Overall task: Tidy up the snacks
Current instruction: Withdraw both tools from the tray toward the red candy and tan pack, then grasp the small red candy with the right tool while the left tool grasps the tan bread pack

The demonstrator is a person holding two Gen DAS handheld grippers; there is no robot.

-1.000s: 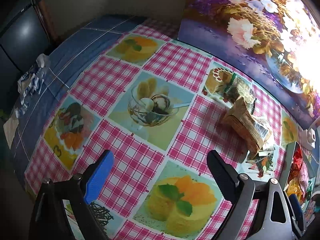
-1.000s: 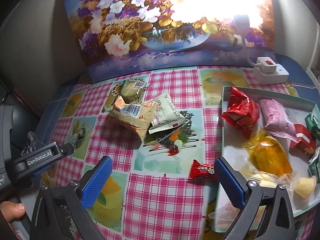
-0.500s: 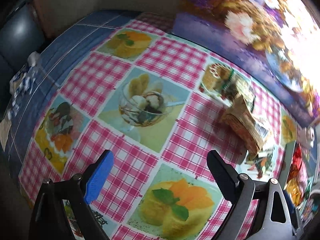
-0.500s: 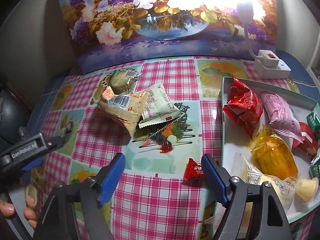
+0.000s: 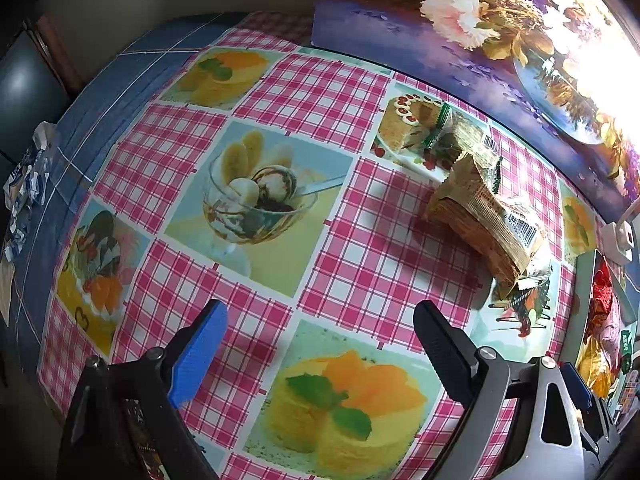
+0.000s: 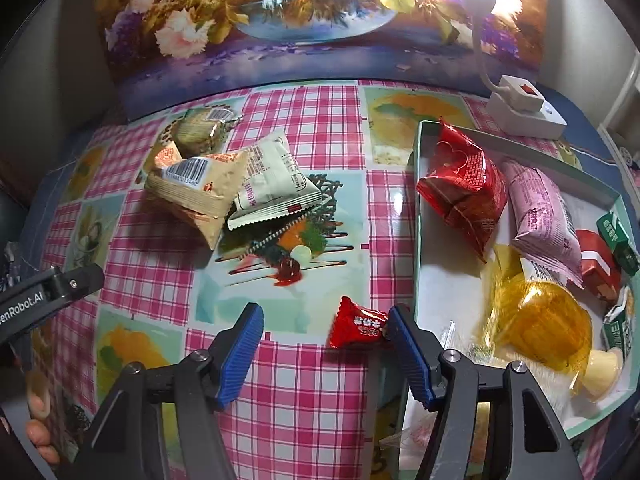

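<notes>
A small red candy [image 6: 357, 325] lies on the tablecloth just left of the tray [image 6: 416, 216]. My right gripper [image 6: 326, 336] is open and low over the cloth, its right finger beside the candy. A tan cracker pack [image 6: 196, 192], a white pack [image 6: 272, 184] and a round clear pack [image 6: 200, 130] lie in a loose pile at the far left. The tray holds a red bag [image 6: 460, 184], a pink pack [image 6: 544, 216], an orange jelly cup [image 6: 544, 320] and small boxes. My left gripper [image 5: 320, 344] is open and empty above the cloth, left of the tan pack [image 5: 480, 216].
A flower picture [image 6: 300, 20] stands along the back of the table. A white power strip [image 6: 524, 108] with a cable sits behind the tray. The left gripper's body [image 6: 44, 292] shows at the left edge of the right wrist view. The table's left edge [image 5: 60, 140] drops off.
My right gripper has moved forward and down toward the red candy and its jaws have narrowed. My left gripper has shifted slightly and stays open.
</notes>
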